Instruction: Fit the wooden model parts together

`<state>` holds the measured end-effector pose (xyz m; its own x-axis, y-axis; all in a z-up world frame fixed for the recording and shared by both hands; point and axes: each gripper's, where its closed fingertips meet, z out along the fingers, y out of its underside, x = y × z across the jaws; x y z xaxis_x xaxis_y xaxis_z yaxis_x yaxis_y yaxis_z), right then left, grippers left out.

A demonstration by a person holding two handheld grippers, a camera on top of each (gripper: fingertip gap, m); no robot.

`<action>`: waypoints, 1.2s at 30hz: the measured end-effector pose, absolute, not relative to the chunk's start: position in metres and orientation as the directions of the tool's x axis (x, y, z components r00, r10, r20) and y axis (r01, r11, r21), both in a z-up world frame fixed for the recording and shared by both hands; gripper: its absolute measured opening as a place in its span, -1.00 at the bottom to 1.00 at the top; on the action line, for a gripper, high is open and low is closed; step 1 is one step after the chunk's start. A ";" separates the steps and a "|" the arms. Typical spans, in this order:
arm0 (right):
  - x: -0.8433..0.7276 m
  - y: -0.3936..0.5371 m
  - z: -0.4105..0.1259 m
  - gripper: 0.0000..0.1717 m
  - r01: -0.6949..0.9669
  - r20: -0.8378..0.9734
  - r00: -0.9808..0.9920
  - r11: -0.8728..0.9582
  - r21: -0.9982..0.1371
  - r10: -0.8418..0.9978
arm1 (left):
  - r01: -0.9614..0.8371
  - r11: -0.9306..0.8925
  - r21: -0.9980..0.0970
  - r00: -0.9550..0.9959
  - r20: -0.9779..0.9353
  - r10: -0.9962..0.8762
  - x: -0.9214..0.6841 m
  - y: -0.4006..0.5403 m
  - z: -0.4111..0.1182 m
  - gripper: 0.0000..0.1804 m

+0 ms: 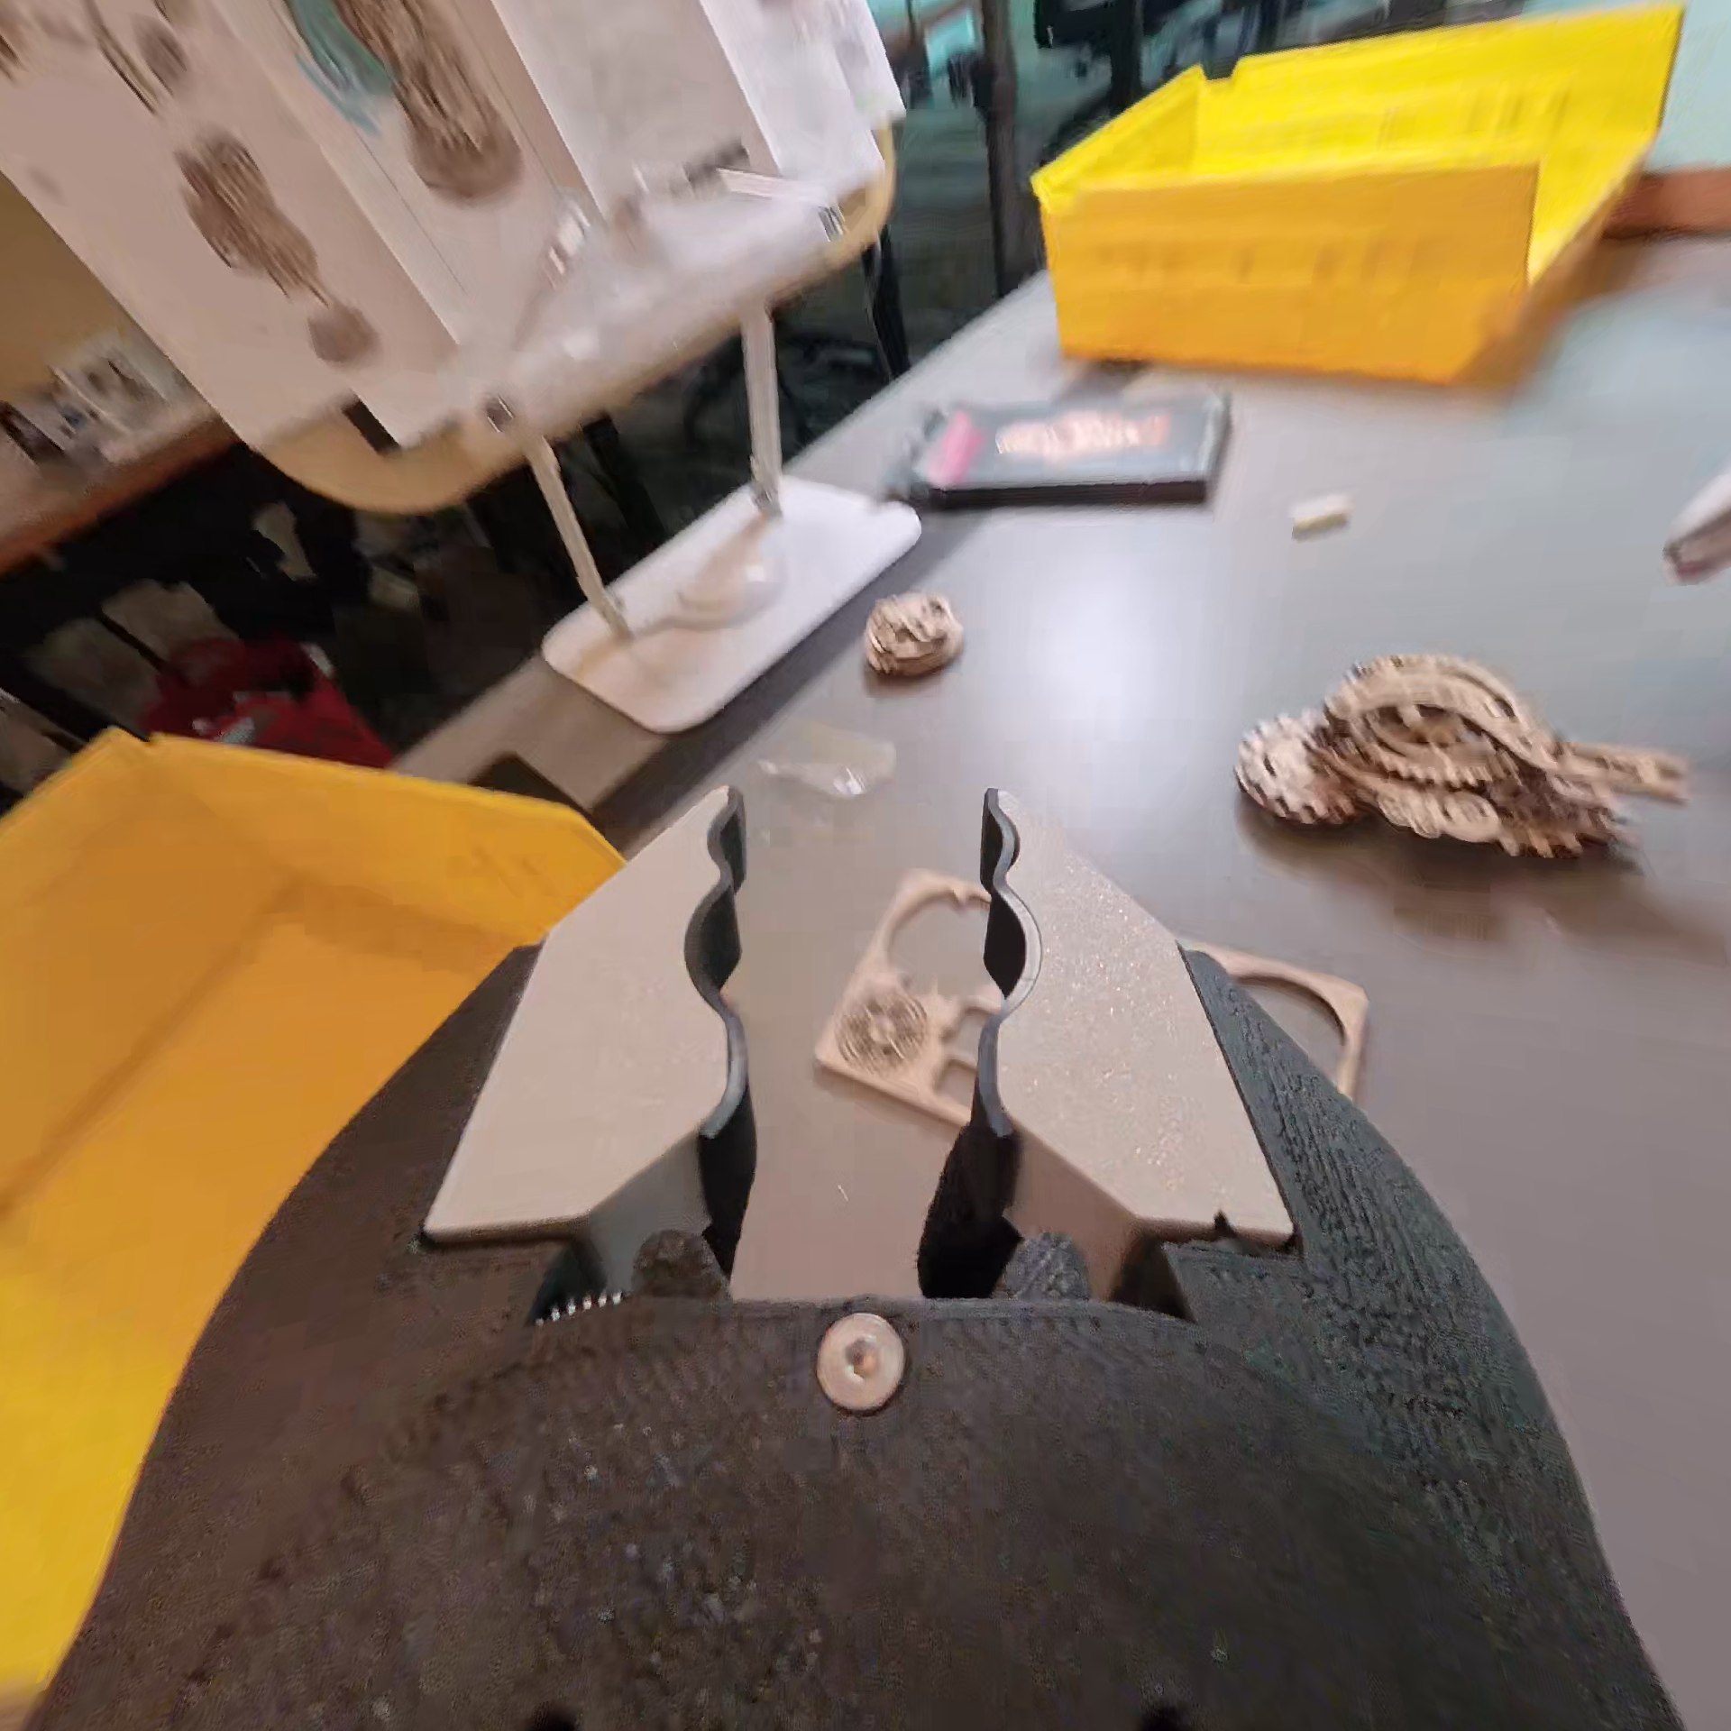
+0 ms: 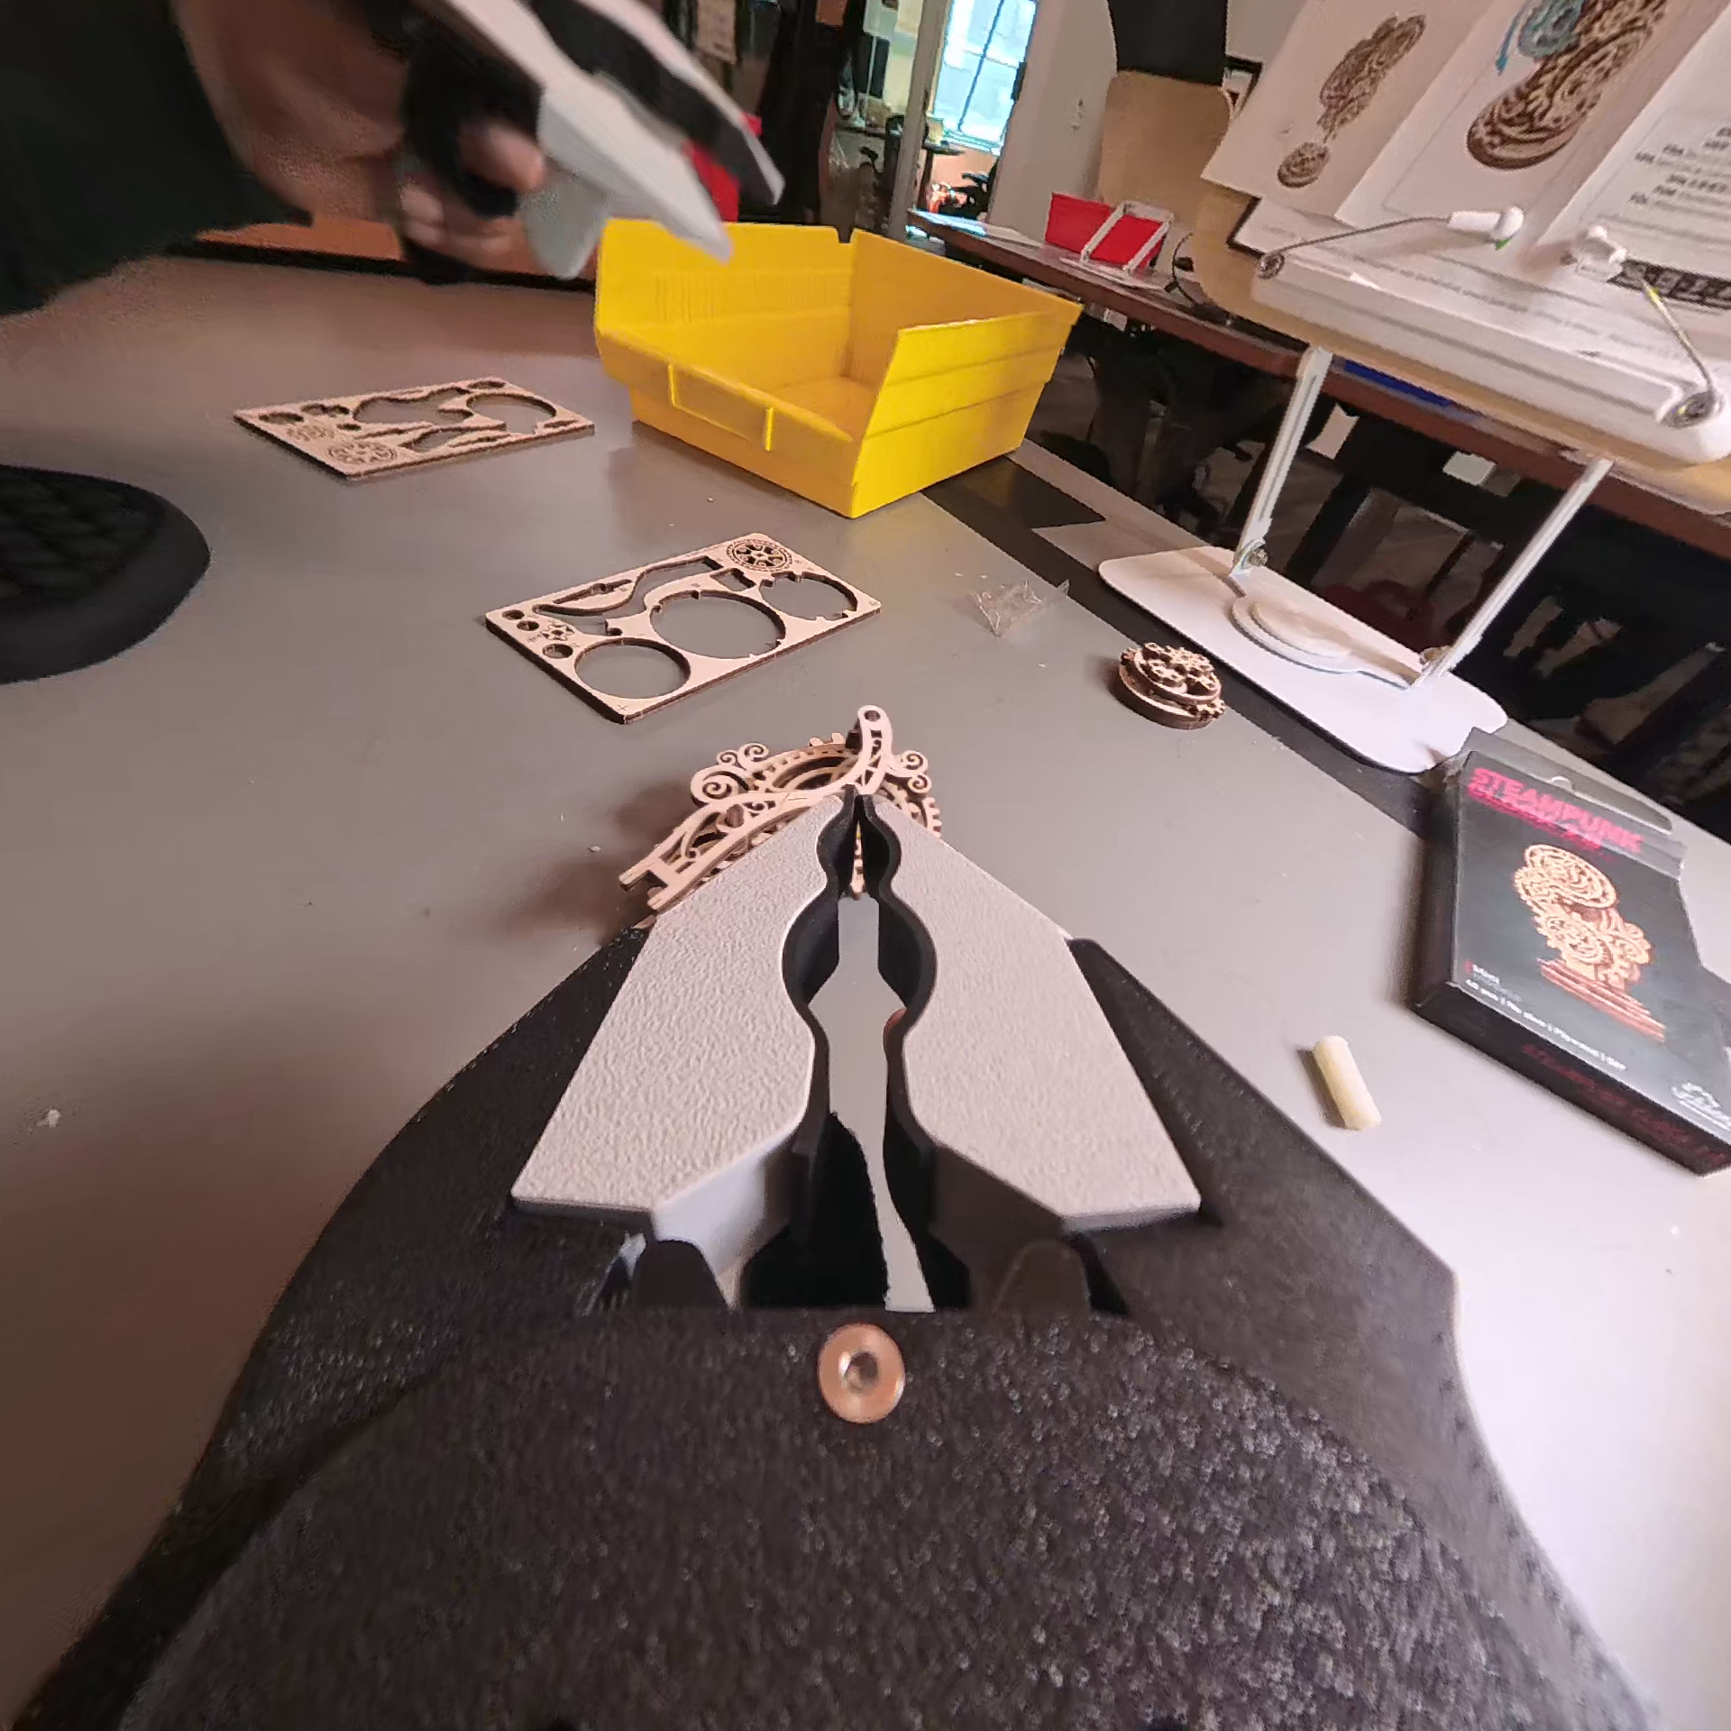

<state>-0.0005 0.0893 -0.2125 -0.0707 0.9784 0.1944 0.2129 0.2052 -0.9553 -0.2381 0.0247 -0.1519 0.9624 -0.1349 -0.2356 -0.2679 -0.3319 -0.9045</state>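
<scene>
The wooden model (image 2: 749, 824), a fretwork piece with gears and scrolls, lies on the grey table (image 2: 328, 843). My right gripper (image 2: 860, 810) is shut, its fingertips just in front of the model's curved arm. In the left wrist view the model (image 1: 1433, 759) lies at the right, and the right gripper's tip (image 1: 1700, 534) shows above it, apart from it. My left gripper (image 1: 862, 810) is open and empty, raised over a punched-out wooden sheet (image 1: 880, 1021). It also shows blurred, in a hand, at the top left of the right wrist view (image 2: 646, 234).
Two punched wooden sheets (image 2: 626, 709) (image 2: 272, 421) and a small round wooden gear block (image 2: 1171, 684) lie on the table. A yellow bin (image 2: 937, 440) stands beyond; another (image 1: 1264, 281) is farther off. A white document stand (image 2: 1311, 637), a black box (image 2: 1574, 937) and a white stick (image 2: 1344, 1082) are at the right. The tips of one gripper are about 25 cm away from the tips of the other.
</scene>
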 end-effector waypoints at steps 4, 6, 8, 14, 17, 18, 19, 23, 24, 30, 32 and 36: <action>-0.002 0.084 -0.216 -1.00 0.224 0.225 -0.081 0.238 -0.945 0.971 | -0.236 -0.433 -0.870 0.966 -0.164 -0.198 -0.202 -0.024 -0.202 -0.65; -0.002 0.082 -0.216 -1.00 0.221 0.223 -0.080 0.235 -0.946 0.972 | -0.190 -0.451 -0.872 0.977 -0.121 -0.178 -0.193 -0.037 -0.217 -0.83; -0.002 0.081 -0.214 -1.00 0.217 0.216 -0.074 0.227 -0.949 0.974 | -0.122 -0.444 -0.888 0.987 -0.062 -0.146 -0.188 -0.043 -0.228 -1.00; -0.002 0.084 -0.213 -1.00 0.219 0.236 -0.049 0.241 -0.945 0.970 | -0.054 -0.439 -0.897 0.998 -0.043 -0.035 -0.197 -0.037 -0.240 -1.00; -0.002 0.085 -0.212 -1.00 0.218 0.251 -0.039 0.253 -0.942 0.967 | -0.047 -0.420 -0.906 0.999 -0.047 -0.010 -0.198 -0.035 -0.238 -1.00; -0.001 0.086 -0.212 -1.00 0.218 0.250 -0.034 0.251 -0.943 0.968 | -0.060 -0.413 -0.909 0.998 -0.056 -0.022 -0.195 -0.035 -0.238 -1.00; -0.001 0.087 -0.212 -1.00 0.220 0.243 -0.030 0.243 -0.945 0.970 | -0.077 -0.409 -0.909 0.997 -0.069 -0.033 -0.192 -0.035 -0.238 -1.00; -0.001 0.087 -0.213 -1.00 0.226 0.193 -0.037 0.196 -0.954 0.980 | -0.118 -0.509 -0.852 0.993 -0.086 -0.085 -0.175 -0.037 -0.256 -1.00; -0.001 0.086 -0.214 -1.00 0.227 0.189 -0.042 0.194 -0.955 0.981 | -0.143 -0.533 -0.834 0.989 -0.106 -0.101 -0.172 -0.037 -0.262 -1.00; -0.001 0.082 -0.215 -1.00 0.235 0.226 -0.061 0.234 -0.943 0.972 | -0.170 -0.569 -0.805 0.975 -0.053 -0.216 -0.148 -0.038 -0.275 -0.64; -0.001 0.081 -0.216 -1.00 0.239 0.233 -0.067 0.243 -0.940 0.970 | -0.186 -0.575 -0.797 0.971 -0.060 -0.230 -0.146 -0.039 -0.277 -0.61; -0.002 0.080 -0.219 -1.00 0.250 0.240 -0.074 0.251 -0.935 0.968 | -0.236 -0.614 -0.753 0.962 -0.091 -0.258 -0.144 -0.040 -0.288 -0.60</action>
